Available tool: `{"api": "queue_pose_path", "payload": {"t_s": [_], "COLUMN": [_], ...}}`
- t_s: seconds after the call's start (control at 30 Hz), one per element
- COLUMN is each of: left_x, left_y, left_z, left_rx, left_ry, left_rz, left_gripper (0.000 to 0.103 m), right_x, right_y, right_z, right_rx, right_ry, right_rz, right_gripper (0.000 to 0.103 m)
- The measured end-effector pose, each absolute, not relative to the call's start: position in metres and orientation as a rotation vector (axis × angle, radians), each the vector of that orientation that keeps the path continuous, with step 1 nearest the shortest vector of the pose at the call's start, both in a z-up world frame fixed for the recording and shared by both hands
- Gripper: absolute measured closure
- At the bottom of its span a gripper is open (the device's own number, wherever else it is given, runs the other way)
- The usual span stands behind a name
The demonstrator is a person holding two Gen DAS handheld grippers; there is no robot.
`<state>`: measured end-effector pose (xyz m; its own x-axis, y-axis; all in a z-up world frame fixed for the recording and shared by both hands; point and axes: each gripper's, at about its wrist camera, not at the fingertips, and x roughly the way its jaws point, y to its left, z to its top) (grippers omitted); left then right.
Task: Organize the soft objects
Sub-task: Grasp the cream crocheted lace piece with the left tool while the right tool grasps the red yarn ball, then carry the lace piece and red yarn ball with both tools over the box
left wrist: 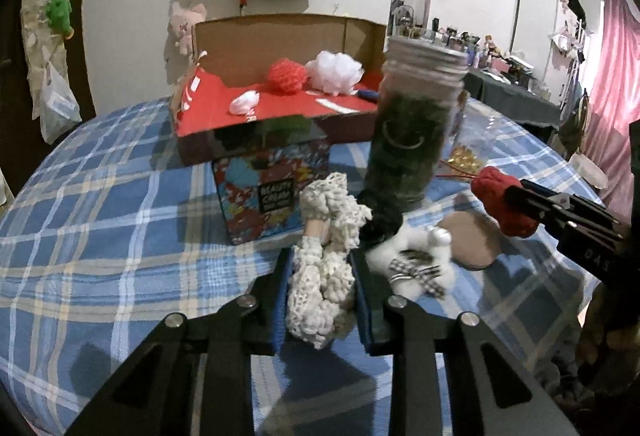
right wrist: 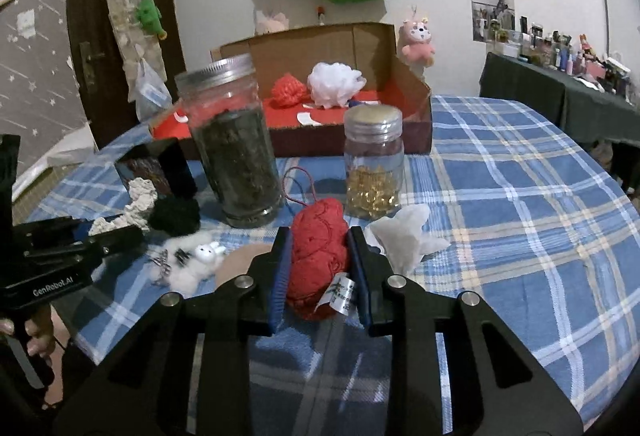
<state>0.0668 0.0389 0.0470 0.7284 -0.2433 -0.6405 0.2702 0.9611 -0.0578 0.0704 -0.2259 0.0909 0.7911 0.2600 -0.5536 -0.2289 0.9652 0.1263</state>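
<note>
Jaws on both grippers are clamped on soft things: the left gripper (left wrist: pixel 322 292) squeezes a cream crocheted piece (left wrist: pixel 324 276), the right gripper (right wrist: pixel 318 268) a red yarn ball (right wrist: pixel 316 256), both held just above the plaid counter (right wrist: pixel 520 196). This looks like the carry step. Next, each load probably goes over the tall herb jar (right wrist: pixel 236 148) and the small jar of gold beads (right wrist: pixel 374 164) into the open cardboard box (right wrist: pixel 412 92), beside the red pouf (right wrist: pixel 288 90) and white pouf (right wrist: pixel 336 84), without knocking the glass.
</note>
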Motion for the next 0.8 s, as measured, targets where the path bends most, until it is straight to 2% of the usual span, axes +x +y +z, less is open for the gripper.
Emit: {"api": "queue_pose_path", "payload": {"t_s": [0.8], "left_x": [0.061], "left_y": [0.036], "left_z": [0.072], "left_rx": [0.036], "left_ry": [0.641], "left_rz": [-0.278], "left_gripper": [0.074], "right_x": [0.061], "right_y": [-0.237], "right_z": [0.114], "right_rx": [0.079], "right_ry": [0.539], "right_rz": [0.283], "right_gripper": [0.077]}}
